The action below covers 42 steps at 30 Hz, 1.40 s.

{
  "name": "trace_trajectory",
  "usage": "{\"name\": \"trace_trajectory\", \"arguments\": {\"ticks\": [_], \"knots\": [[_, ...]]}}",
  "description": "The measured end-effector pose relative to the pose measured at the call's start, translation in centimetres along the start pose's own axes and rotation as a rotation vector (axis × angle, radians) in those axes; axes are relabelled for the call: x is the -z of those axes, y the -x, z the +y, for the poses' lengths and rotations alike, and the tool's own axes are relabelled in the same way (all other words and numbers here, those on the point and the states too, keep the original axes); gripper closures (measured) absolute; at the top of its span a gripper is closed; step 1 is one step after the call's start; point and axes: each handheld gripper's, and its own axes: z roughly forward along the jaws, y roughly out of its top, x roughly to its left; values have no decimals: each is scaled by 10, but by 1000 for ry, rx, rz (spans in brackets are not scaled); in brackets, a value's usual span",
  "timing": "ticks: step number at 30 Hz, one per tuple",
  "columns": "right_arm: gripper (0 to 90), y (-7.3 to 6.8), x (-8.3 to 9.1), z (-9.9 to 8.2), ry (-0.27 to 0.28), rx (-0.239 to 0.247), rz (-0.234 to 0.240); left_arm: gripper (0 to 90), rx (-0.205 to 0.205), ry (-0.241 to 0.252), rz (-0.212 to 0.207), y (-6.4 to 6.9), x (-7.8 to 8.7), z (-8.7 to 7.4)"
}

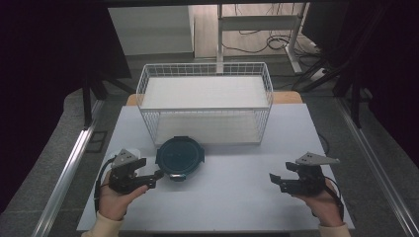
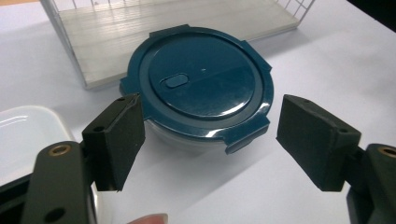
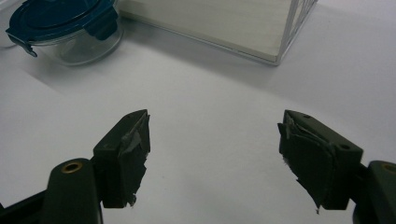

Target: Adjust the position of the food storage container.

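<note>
So the left gripper [image 1: 157, 176] sits right at the near-left side of the tub [image 1: 180, 158], jaws spread wide with nothing between them; in the left gripper view the tub [image 2: 198, 88] is just past the pad tips, not touched yet as far as I can tell. The tub is a round clear one with a dark blue clip lid, standing on the table [image 1: 237, 197] just in front of the basket [image 1: 205, 101]. The step looks like a grab on the tub, and honestly I'd go for the glass wall under the lid, not the lid rim, because those flaps stick out and a pad landing on one would probably twist it. Push in level until the pads straddle the widest part, then close evenly. The right gripper [image 1: 274, 179] hangs over bare table on the right, well apart from the tub, also gaping and holding nothing, and its pads [image 3: 132, 140] look pretty chewed up. Room-wise: the basket front wire is close behind the tub, so a shove forward could bump it there. There's also a white dish [image 2: 25, 135] close beside the left jaw in the left gripper view, so not much slack that side. Lots of free table toward the middle and right, and the near edge runs right by both hands.
</note>
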Motion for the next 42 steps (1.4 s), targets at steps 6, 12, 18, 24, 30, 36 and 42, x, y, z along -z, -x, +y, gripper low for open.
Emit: {"name": "trace_trajectory", "arguments": {"ticks": [6,12,18,24,30,36,42], "knots": [[252,5,2,-1,0,-8,-2,239,13,2,3,-4,0,6],[254,5,2,-2,-6,-3,6,270,23,22,-7,-2,2,19],[256,5,5,-2,3,-11,-1,290,12,26,0,-2,2,42],[258,5,4,-4,-11,-3,-1,346,26,-8,14,-13,-14,57],[258,5,4,-5,-15,-3,-6,415,34,-43,18,-22,-26,64],[259,6,5,-6,-14,-5,-12,426,48,-66,34,-32,-34,68],[259,7,5,-6,-18,-7,-12,484,65,-95,50,-42,-46,71]]}}
